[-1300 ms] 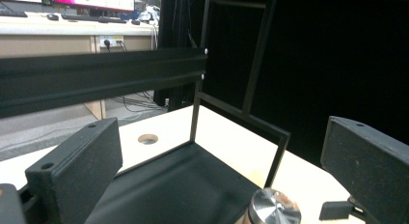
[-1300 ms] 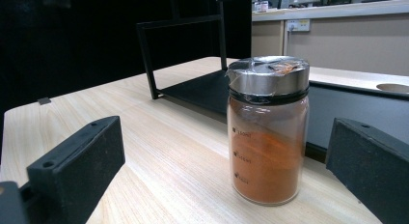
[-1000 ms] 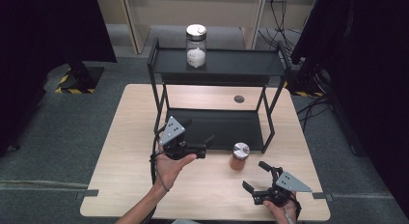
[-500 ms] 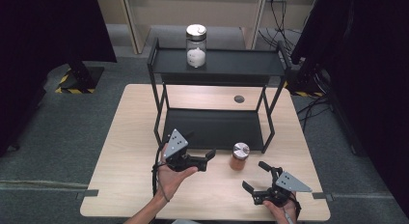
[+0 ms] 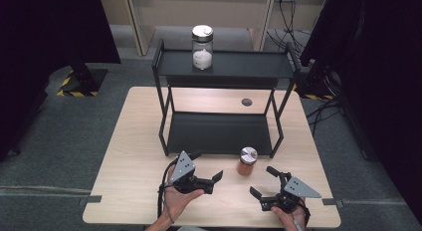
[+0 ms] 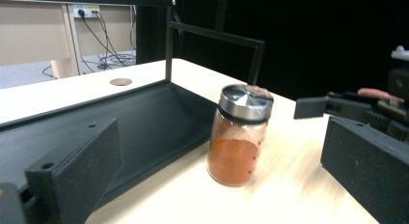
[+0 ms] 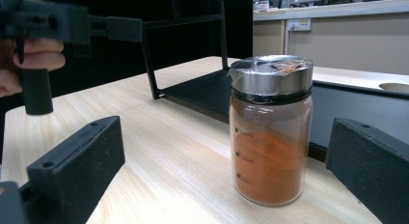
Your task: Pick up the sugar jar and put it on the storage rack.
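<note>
A: What is the item?
B: A glass spice jar (image 5: 247, 161) of orange-red powder with a taped silver lid.

A: Its pose and place?
B: Upright on the bench (image 5: 139, 141), just before the rack's lower shelf (image 5: 214, 131).

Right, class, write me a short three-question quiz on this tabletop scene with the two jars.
1. True or false: the orange spice jar stands on the wooden table, in front of the black rack.
2. Where is the jar of white powder? A) rack's top shelf B) lower shelf C) on the table
3. Fill in: the left gripper and the right gripper both have their fingers ____.

Key: 1 true; 2 A; 3 open.
</note>
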`<action>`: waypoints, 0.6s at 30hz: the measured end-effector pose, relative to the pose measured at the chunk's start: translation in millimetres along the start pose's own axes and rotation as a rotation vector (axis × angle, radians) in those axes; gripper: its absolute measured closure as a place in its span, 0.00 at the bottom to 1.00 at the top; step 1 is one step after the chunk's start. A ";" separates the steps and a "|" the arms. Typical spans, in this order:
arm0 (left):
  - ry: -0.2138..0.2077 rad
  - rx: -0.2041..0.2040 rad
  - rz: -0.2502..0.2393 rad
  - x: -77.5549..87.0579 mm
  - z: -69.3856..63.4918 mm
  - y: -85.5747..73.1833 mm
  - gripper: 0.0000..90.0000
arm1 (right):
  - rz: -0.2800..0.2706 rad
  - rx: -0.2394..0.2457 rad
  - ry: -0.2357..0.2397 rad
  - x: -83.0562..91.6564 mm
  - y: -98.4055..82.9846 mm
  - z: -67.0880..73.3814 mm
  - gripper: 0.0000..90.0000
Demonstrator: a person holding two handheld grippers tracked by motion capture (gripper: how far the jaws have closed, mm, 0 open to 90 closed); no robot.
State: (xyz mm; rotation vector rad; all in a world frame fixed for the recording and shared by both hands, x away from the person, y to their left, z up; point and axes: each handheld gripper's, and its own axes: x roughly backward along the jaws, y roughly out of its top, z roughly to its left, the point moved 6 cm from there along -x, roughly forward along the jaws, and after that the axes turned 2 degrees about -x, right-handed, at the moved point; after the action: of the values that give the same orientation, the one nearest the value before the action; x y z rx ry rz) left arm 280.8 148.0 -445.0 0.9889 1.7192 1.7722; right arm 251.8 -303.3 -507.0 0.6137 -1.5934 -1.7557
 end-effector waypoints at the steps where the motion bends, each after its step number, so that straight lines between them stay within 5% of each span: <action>1: 0.002 -0.016 -0.005 -0.1 -2.7 -5.7 0.01 | 0.000 0.000 0.001 -0.1 0.0 0.0 0.00; 18: 0.024 -0.047 0.012 5.8 -7.6 -45.5 0.01 | 0.000 0.009 0.000 0.7 0.2 0.5 0.00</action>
State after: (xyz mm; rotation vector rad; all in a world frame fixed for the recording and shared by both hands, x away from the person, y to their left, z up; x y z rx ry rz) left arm 264.8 152.0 -488.5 0.9638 1.6811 1.8311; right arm 251.0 -303.4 -506.7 0.6184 -1.6020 -1.7496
